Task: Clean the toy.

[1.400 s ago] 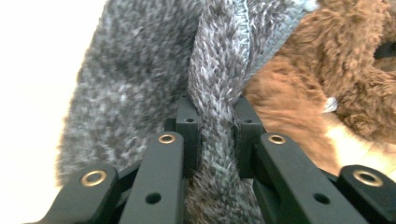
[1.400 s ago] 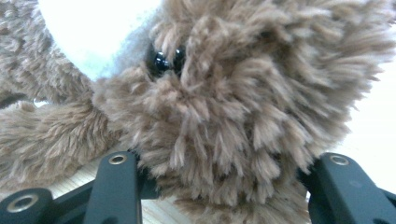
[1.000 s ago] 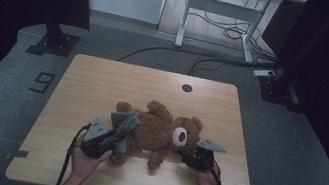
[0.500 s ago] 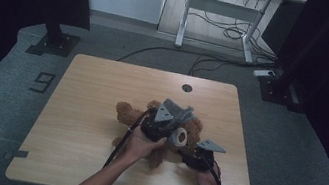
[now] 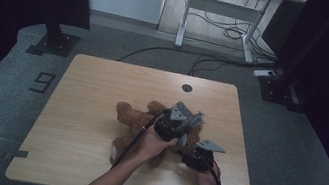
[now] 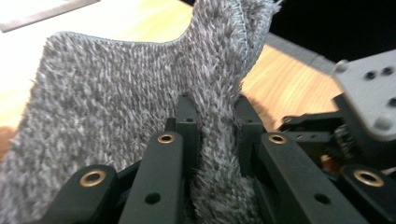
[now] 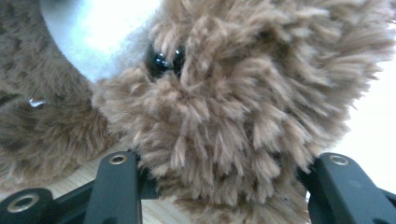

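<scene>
A brown teddy bear (image 5: 140, 121) lies on its side near the middle of the wooden table (image 5: 96, 91), its head pinned between the jaws of the right gripper (image 7: 224, 186), apparently to keep the toy steady. Just above the bear's head, the left gripper (image 5: 185, 130) is clamped on a fold of a grey fleecy cloth (image 6: 121, 107), carried there seemingly to dress or cover the bear. In all: one bear, one cloth, two grippers in two hands, on a single table whose round cable hole (image 5: 187, 88) sits near the far edge.
</scene>
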### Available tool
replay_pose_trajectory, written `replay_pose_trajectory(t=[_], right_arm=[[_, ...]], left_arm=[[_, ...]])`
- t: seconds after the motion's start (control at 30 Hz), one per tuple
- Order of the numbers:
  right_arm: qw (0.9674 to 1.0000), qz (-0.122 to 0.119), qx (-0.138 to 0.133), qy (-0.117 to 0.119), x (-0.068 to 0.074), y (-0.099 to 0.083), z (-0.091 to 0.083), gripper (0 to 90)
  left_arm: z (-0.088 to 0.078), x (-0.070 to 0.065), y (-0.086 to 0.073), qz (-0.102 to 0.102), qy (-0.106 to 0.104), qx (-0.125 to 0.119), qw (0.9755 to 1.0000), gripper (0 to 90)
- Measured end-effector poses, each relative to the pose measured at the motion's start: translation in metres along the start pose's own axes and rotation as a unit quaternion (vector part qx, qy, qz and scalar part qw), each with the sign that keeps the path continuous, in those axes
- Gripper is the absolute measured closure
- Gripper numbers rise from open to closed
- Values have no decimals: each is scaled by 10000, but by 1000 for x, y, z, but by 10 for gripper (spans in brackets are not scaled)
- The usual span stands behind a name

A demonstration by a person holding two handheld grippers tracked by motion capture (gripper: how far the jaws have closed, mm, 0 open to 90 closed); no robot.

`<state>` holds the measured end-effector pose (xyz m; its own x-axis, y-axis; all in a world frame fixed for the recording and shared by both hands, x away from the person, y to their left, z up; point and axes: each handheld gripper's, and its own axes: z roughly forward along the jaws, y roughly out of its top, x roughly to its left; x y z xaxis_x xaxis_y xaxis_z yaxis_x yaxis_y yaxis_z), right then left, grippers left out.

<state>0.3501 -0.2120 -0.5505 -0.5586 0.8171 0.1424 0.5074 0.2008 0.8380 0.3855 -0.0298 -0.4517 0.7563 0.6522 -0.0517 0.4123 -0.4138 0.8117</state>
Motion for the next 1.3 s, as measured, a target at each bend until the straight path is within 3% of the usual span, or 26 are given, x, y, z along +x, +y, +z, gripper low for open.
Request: replay_pose_trajectory(t=[0.1,0.17,0.27,0.33,0.37,0.47,0.63,0.7,0.87,1.03,1.07,1.1,1.17,1.3], right_arm=[[10000,-16,7,-10,1,0,0,472],[10000,3,1,-9,0,0,0,471],[10000,14,-3,7,-1,0,0,472],[10000,-7,8,15,0,0,0,472],[10000,-7,8,15,0,0,0,472],[10000,17,14,19,0,0,0,471],[10000,29,5,7,0,0,0,471],[10000,26,1,7,0,0,0,472],[10000,57,3,23,0,0,0,472],[10000,21,8,17,0,0,0,472],[10000,11,1,19,-1,0,0,472],[10000,11,1,19,-1,0,0,472],[10000,18,3,22,-1,0,0,472],[10000,29,14,39,-1,0,0,472]], left_arm=[[-4,4,-3,-42,122,49,9999,767],[-10,13,-9,-54,392,202,9990,769],[-14,24,-16,-198,366,232,9989,768],[-23,32,-24,-401,186,114,9990,768],[-27,34,-25,-409,164,89,9990,768],[-45,41,-30,-247,312,40,9992,767],[-65,55,-34,-376,551,-63,9978,766],[-71,56,-35,-468,506,-147,9975,766],[-70,40,-22,-334,394,-215,9984,767],[-49,10,8,-139,137,-323,9993,767],[-36,-4,17,-46,-7,-304,9995,767],[-36,-4,17,-46,-7,-304,9995,767],[-21,-20,23,107,-124,-212,9996,767],[6,-35,18,283,-187,139,9993,766]])
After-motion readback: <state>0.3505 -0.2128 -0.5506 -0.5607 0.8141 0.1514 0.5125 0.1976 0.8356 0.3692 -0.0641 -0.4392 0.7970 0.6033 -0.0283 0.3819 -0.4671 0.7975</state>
